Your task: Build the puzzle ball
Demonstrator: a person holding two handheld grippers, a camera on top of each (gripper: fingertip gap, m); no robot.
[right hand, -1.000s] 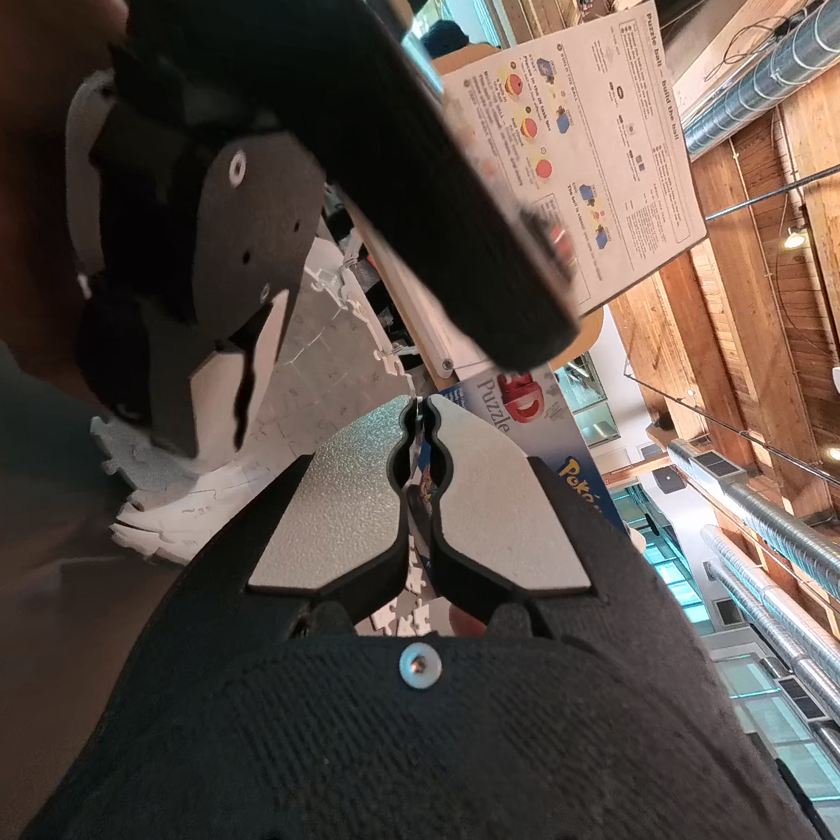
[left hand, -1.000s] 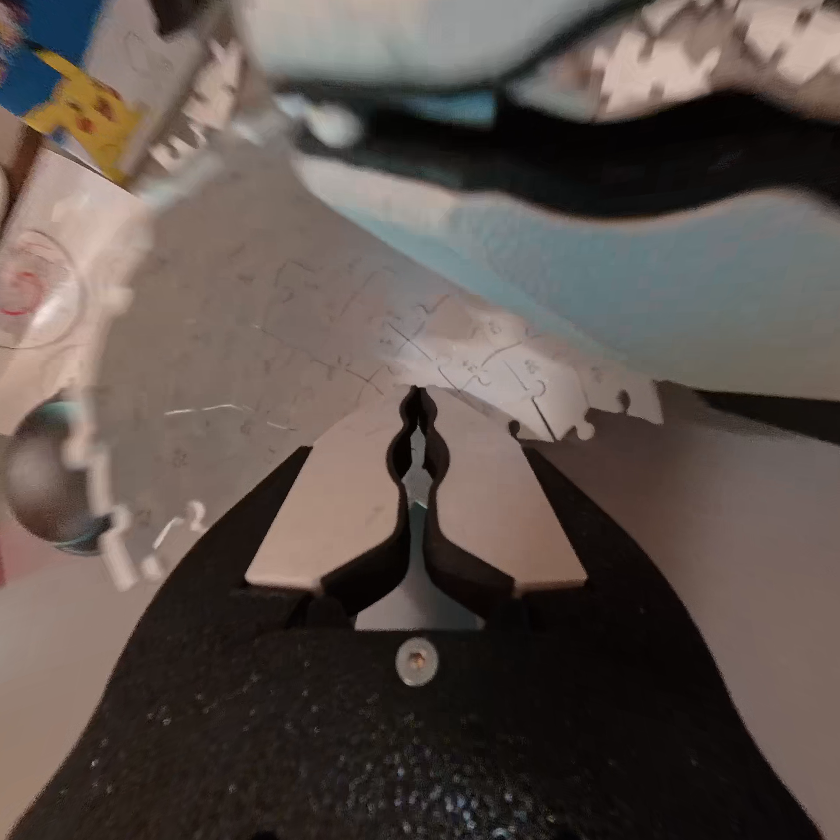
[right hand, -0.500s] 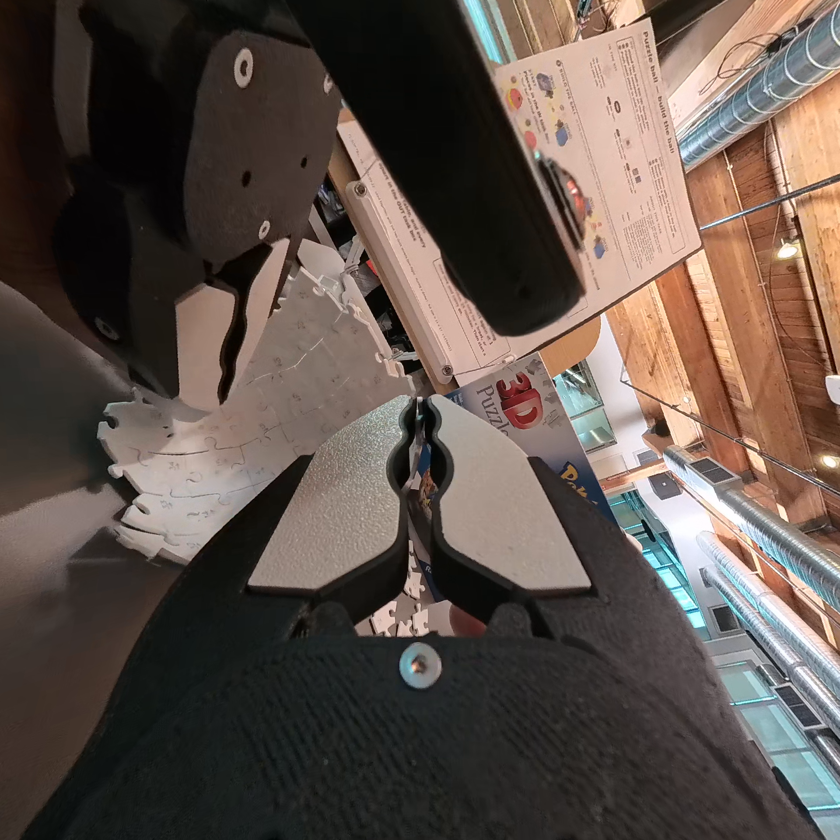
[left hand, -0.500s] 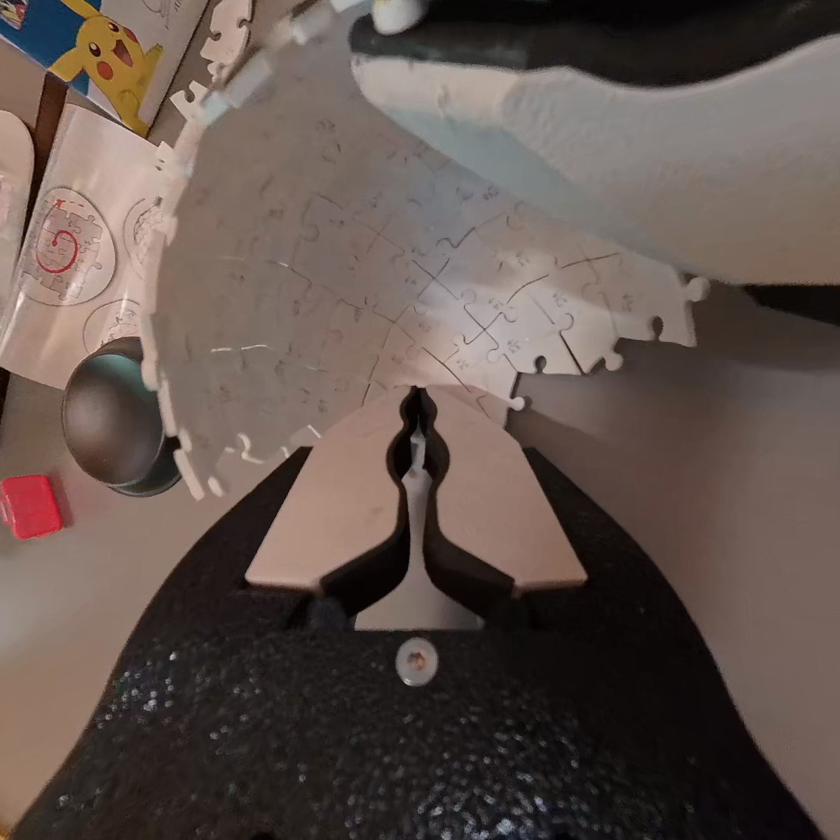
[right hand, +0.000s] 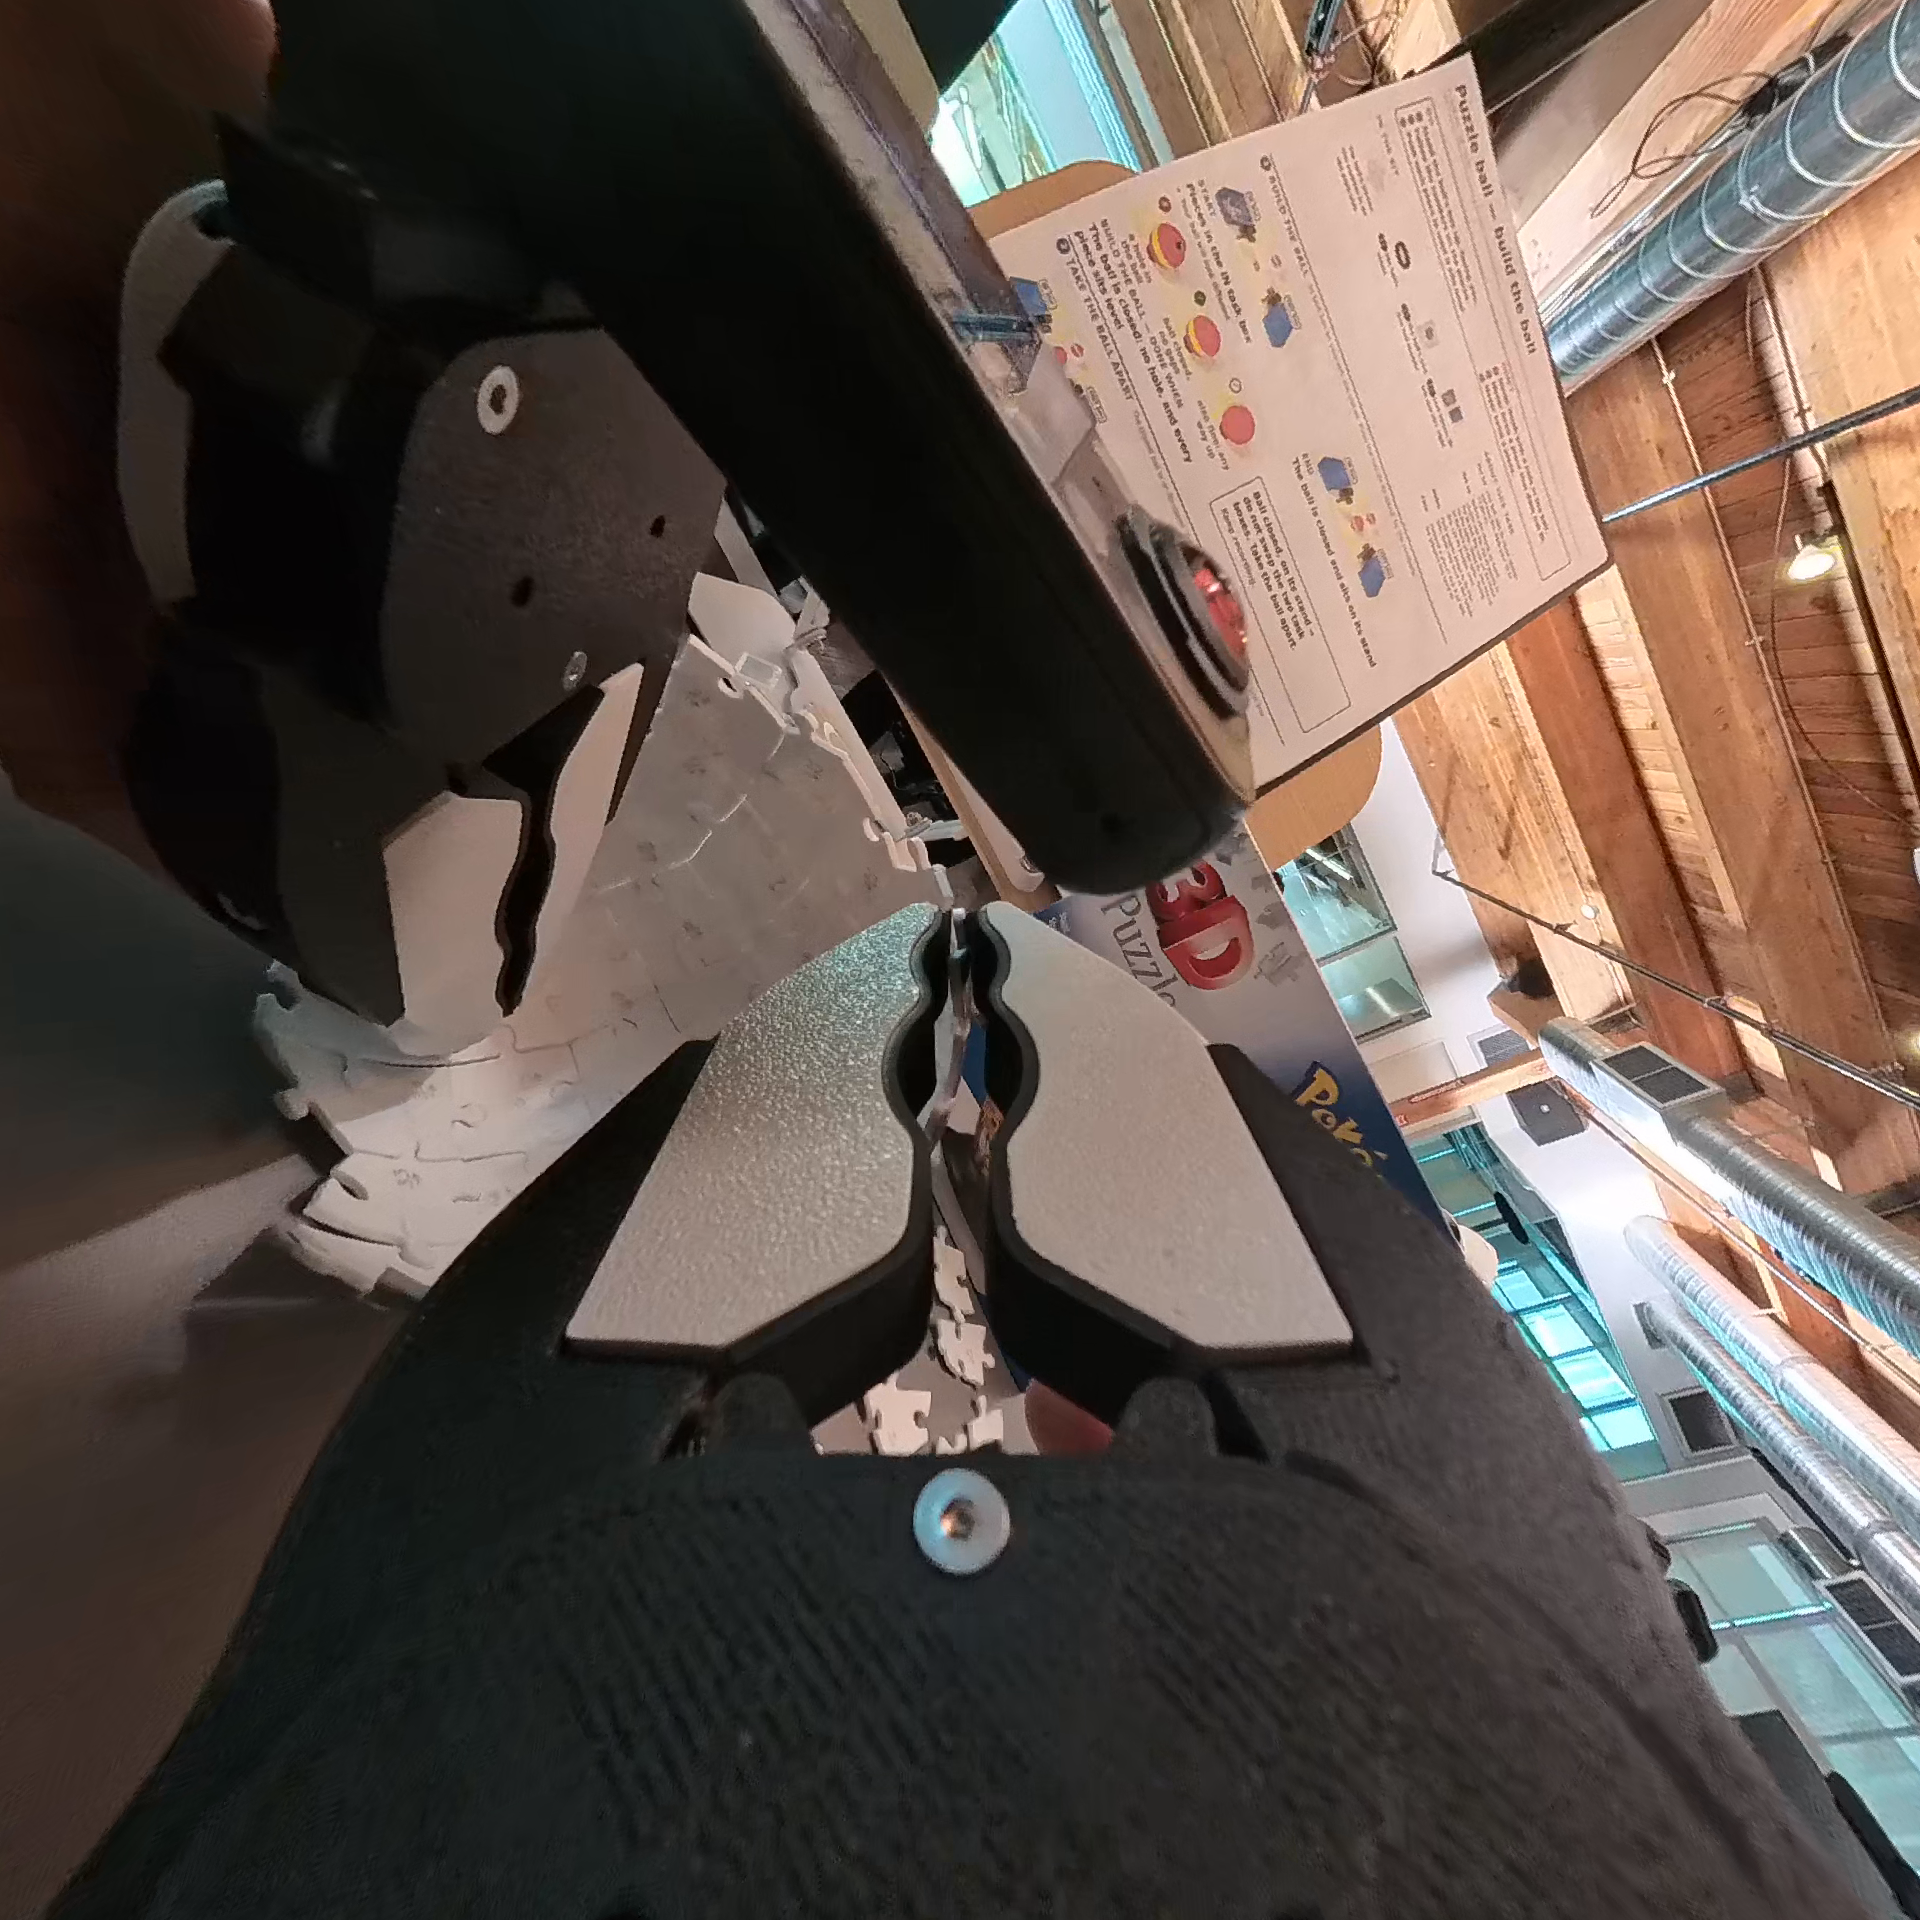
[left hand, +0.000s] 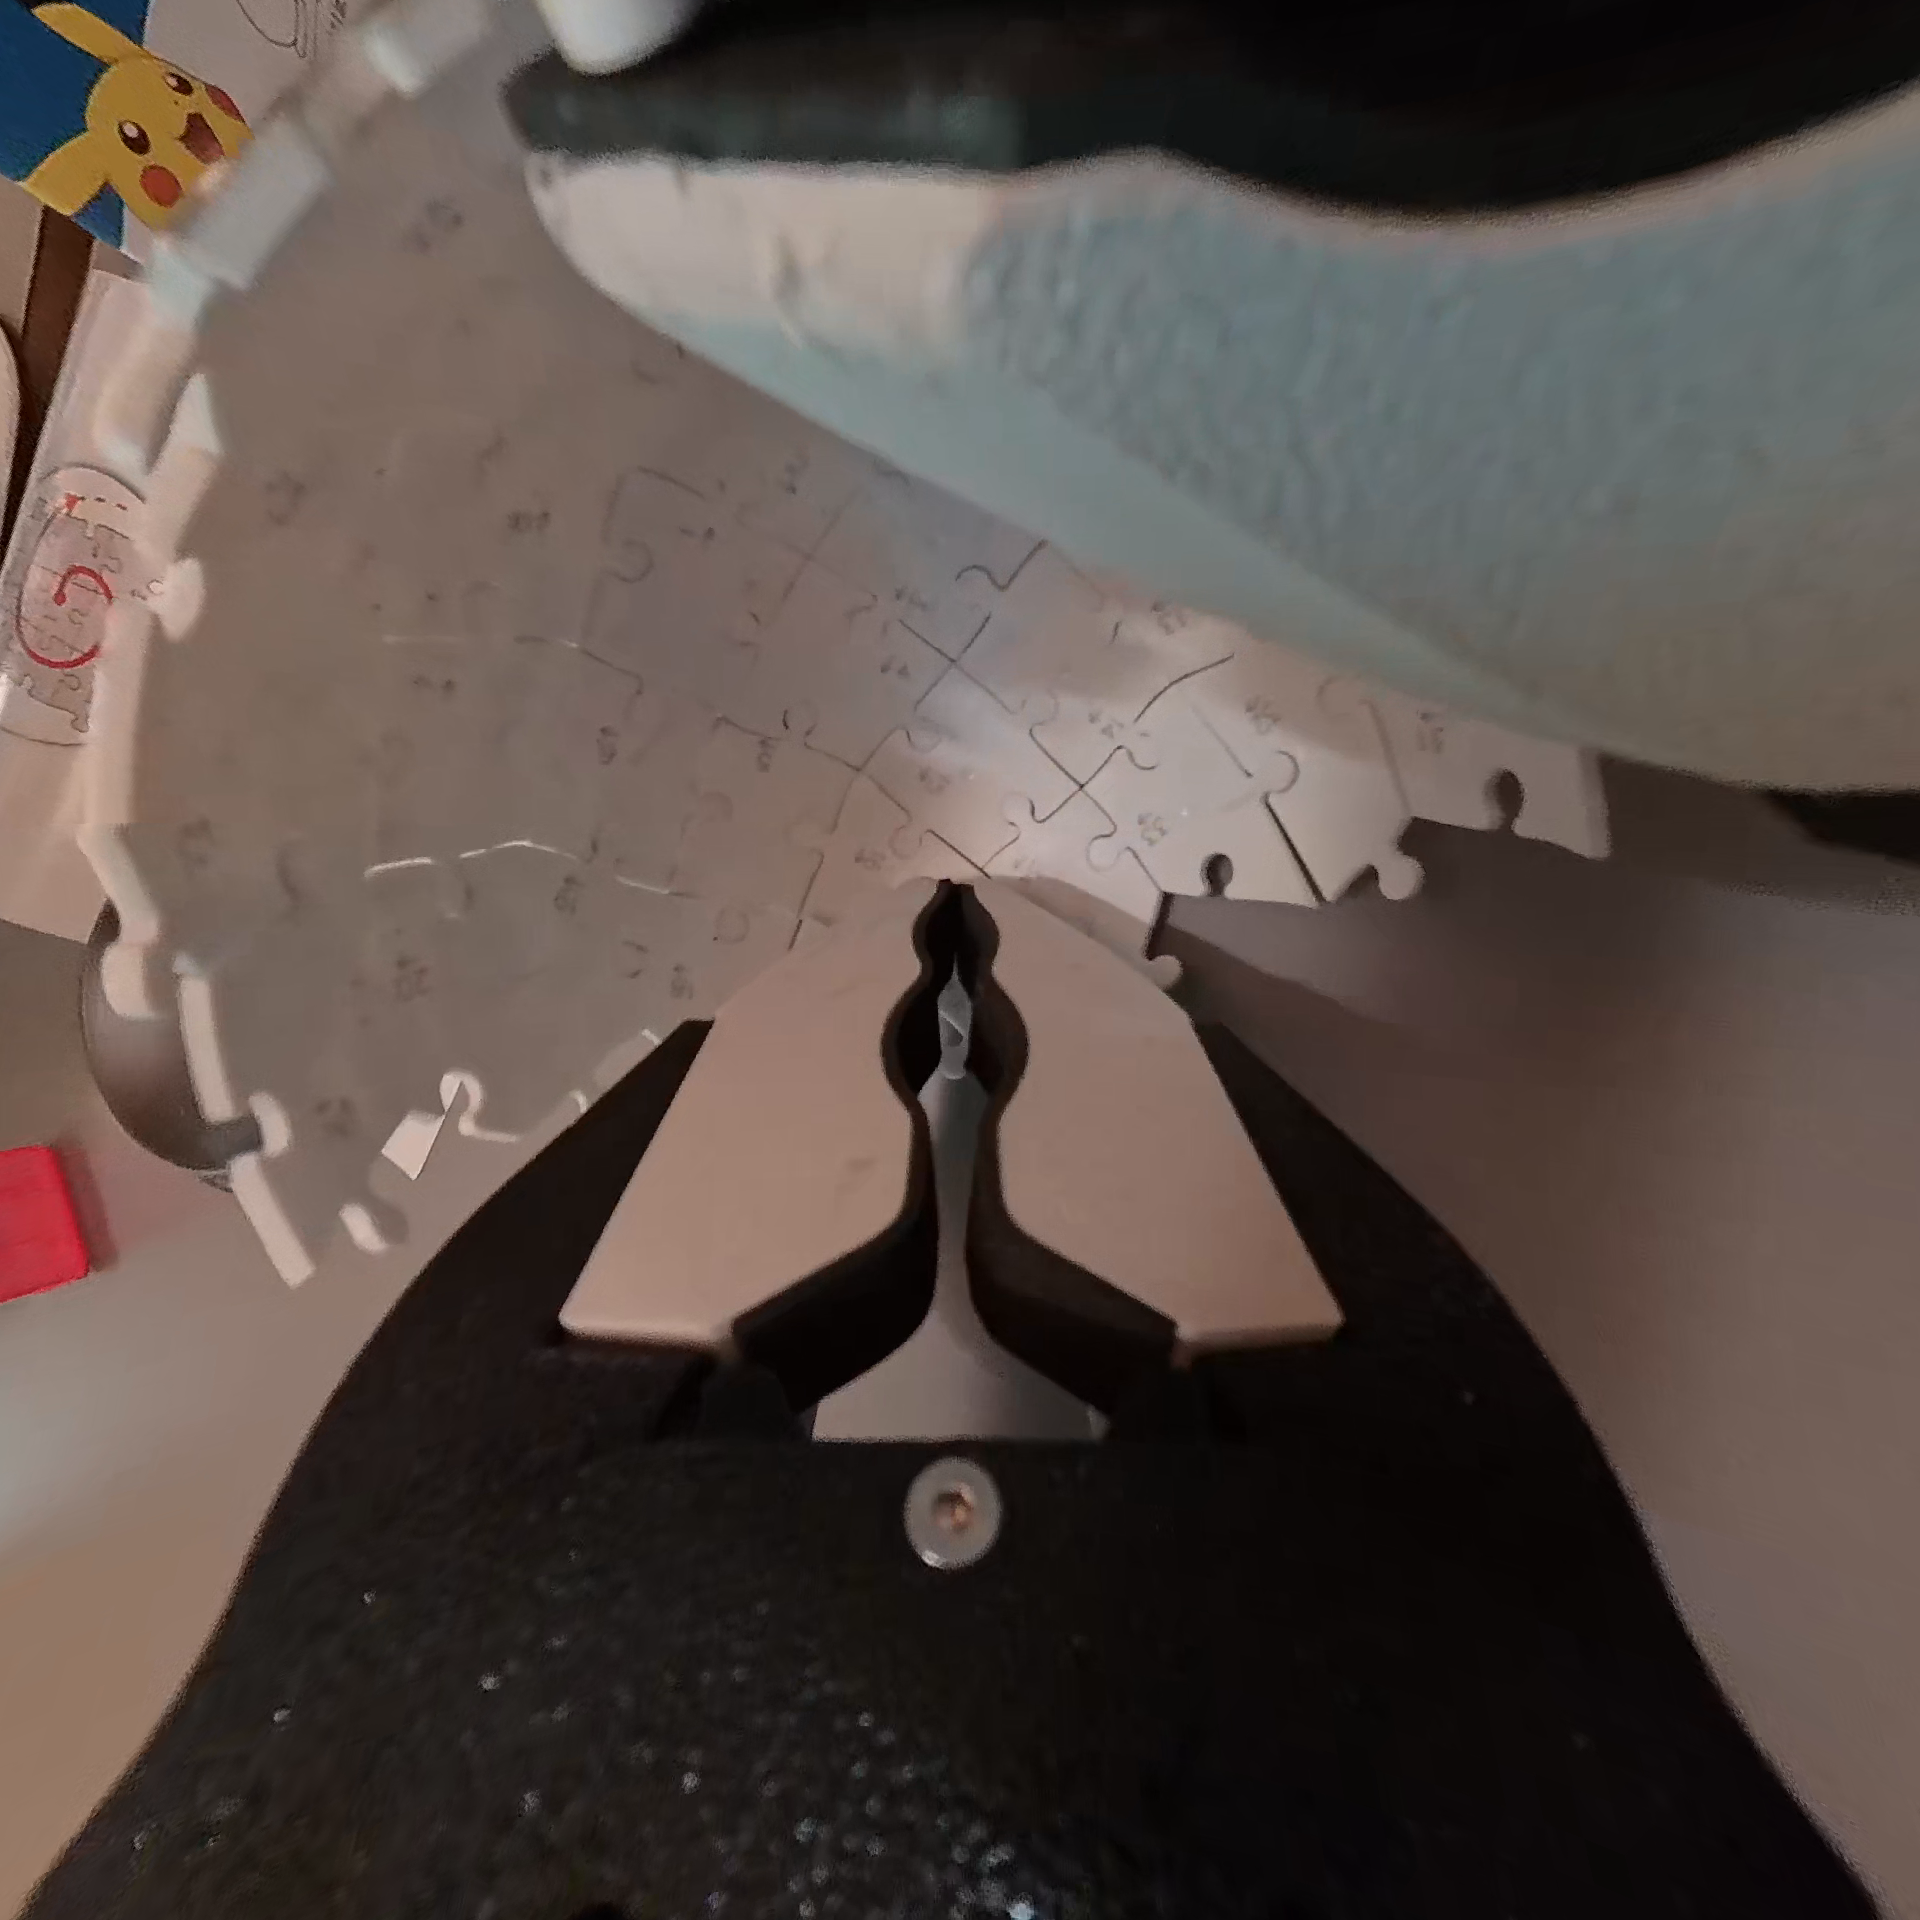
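My left gripper point(left hand: 951, 894) is shut on the rim of the partly built puzzle ball point(left hand: 623, 675), a curved white shell of joined pieces seen from its inner side. My right gripper point(right hand: 961, 920) is shut on a thin puzzle piece point(right hand: 948, 1049), seen edge-on between its fingers. In the left wrist view one right gripper finger point(left hand: 1351, 416) looms blurred over the shell's upper right. In the right wrist view the left gripper point(right hand: 504, 987) is at the upper left, clamped on the shell point(right hand: 727, 831), just left of my right fingertips.
The blue puzzle box point(left hand: 104, 125) is at the far left and also shows behind my right fingers point(right hand: 1226, 956). A leaflet point(left hand: 62, 613), a dark round stand point(left hand: 135, 1081) and a red block point(left hand: 36, 1221) are on the left. An instruction board point(right hand: 1351, 364) stands behind. Loose pieces point(right hand: 935, 1403) lie below. Tip to tip, the grippers are about 12 centimetres apart. The red block point(left hand: 36, 1221) sits 25 centimetres or so from the ends of my left fingers.
The right gripper's finger has come lower over the shell and covers more of it. The shell and left gripper have shifted slightly nearer the right fingertips. Both grippers stay shut.
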